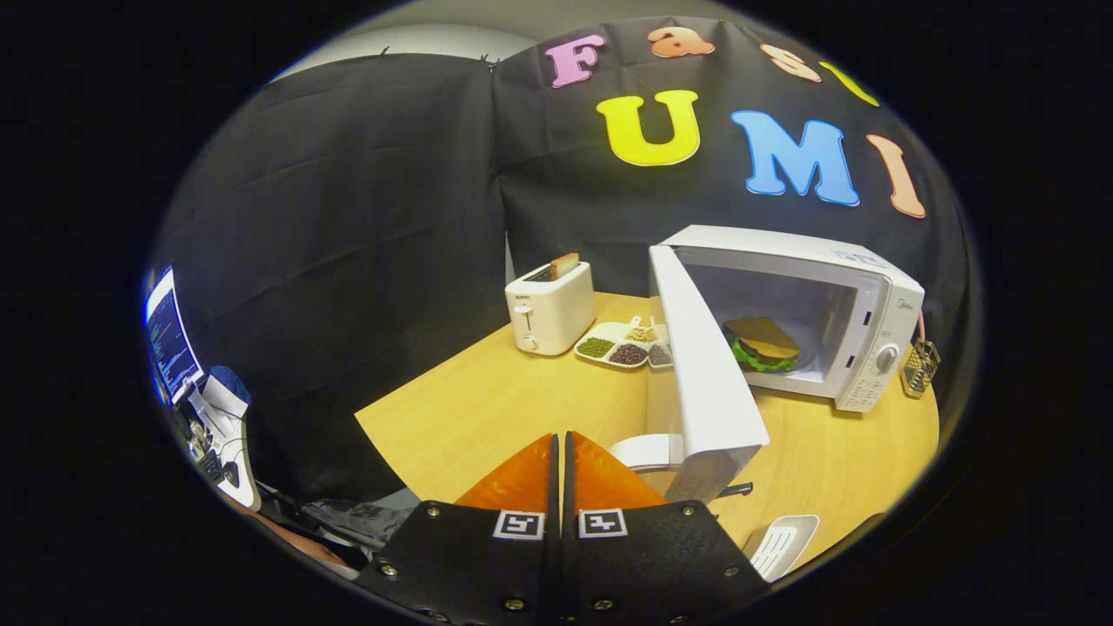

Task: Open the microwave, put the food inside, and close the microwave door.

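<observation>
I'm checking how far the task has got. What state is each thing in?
Microwave: open, food inside.
Door: swung wide open, not yet closed.
Sandwich: lying inside the microwave.
Toaster: a slice of toast sticking up from its slot.
Snack tray: compartments filled.
Gripper: fingers together, holding nothing, short of the door.
</observation>
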`<act>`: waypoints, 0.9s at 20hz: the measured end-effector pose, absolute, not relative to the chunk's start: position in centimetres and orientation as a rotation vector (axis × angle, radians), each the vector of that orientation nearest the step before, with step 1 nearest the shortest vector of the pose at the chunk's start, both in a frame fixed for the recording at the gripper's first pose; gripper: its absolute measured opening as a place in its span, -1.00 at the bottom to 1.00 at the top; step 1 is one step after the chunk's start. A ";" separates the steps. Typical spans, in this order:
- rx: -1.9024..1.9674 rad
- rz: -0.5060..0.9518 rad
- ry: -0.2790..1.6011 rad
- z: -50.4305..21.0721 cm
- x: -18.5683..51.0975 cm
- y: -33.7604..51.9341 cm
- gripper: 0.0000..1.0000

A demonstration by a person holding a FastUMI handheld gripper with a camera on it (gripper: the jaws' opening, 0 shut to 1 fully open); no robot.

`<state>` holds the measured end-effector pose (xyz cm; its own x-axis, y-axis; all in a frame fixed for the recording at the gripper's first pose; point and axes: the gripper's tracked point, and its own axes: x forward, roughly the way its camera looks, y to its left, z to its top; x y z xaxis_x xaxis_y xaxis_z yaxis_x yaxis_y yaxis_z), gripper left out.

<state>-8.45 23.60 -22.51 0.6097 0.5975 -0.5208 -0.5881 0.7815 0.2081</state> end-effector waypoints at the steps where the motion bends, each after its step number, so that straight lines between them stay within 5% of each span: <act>1: 0.018 0.673 0.609 -22.6 -8.2 22.9 -0.99; 18: -0.002 0.469 0.608 -24.1 1.8 10.2 -0.99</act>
